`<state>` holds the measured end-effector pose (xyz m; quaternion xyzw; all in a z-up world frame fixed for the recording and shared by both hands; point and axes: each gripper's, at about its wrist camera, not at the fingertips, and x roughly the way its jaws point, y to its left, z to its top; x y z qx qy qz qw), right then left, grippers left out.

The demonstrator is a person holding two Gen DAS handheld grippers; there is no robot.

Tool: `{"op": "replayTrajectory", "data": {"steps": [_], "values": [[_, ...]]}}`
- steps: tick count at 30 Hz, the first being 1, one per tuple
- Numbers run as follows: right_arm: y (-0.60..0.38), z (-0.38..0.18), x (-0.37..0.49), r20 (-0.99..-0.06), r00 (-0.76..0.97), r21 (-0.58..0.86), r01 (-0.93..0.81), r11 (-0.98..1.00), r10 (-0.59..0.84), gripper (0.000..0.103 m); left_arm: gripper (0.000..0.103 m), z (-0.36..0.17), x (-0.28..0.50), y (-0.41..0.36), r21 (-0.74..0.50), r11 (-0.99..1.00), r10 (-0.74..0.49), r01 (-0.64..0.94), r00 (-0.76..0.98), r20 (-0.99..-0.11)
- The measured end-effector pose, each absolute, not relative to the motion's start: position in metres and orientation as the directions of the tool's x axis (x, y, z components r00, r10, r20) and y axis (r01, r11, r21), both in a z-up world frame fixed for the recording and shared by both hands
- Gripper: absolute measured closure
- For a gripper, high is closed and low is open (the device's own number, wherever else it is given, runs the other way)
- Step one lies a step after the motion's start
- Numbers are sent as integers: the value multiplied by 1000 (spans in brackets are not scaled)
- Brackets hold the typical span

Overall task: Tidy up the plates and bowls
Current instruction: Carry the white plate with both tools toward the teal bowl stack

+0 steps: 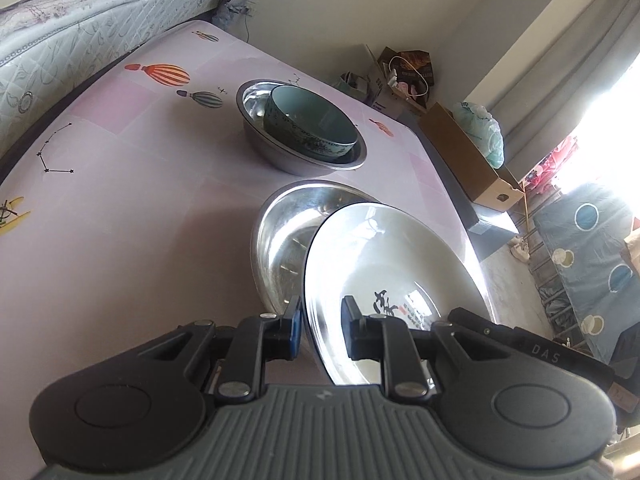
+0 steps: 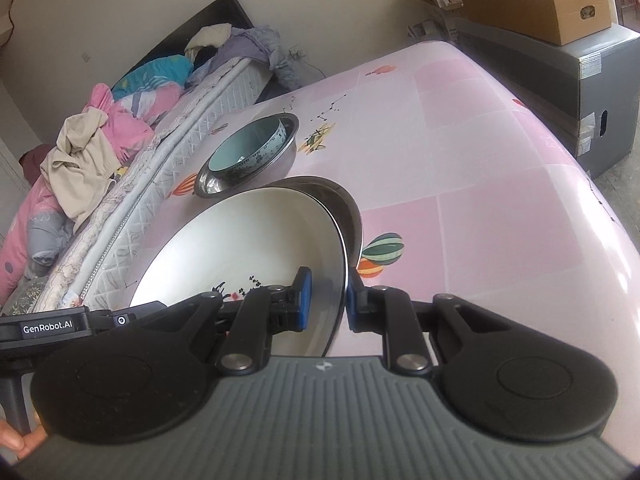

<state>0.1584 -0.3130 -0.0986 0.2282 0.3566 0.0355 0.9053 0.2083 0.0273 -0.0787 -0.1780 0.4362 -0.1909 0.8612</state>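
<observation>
A white plate [image 1: 392,264] with dark painted marks is held by both grippers at opposite rims. My left gripper [image 1: 322,330] is shut on its near rim, one pad inside and one outside. My right gripper [image 2: 328,304] is shut on the other rim of the white plate [image 2: 248,248]. Under and just beyond the plate lies a shallow steel dish [image 1: 280,240] [image 2: 346,204], partly hidden by it. Farther back, a teal bowl [image 1: 312,120] [image 2: 240,152] sits inside a steel basin [image 1: 256,98] [image 2: 291,148].
The pink tablecloth [image 1: 120,200] [image 2: 480,200] with balloon prints covers the table. A mattress [image 1: 60,40] piled with bedding borders one side. A cardboard box [image 1: 472,160] [image 2: 536,8] rests on a grey box [image 2: 580,80] past the far corner.
</observation>
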Motion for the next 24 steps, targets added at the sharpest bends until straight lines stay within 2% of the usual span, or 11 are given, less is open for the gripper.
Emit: {"op": "replayTrajectory", "data": {"steps": [13,24], "values": [[-296,-98,207,-666,729,311,79,947,157,84,83,-96,243,29,-492,860,-489,138,505,-712],[-300,-107,223,-678,724,288,102,952,128,83,83,-88,244,29,-485,856,-500,179,524,-689]]}}
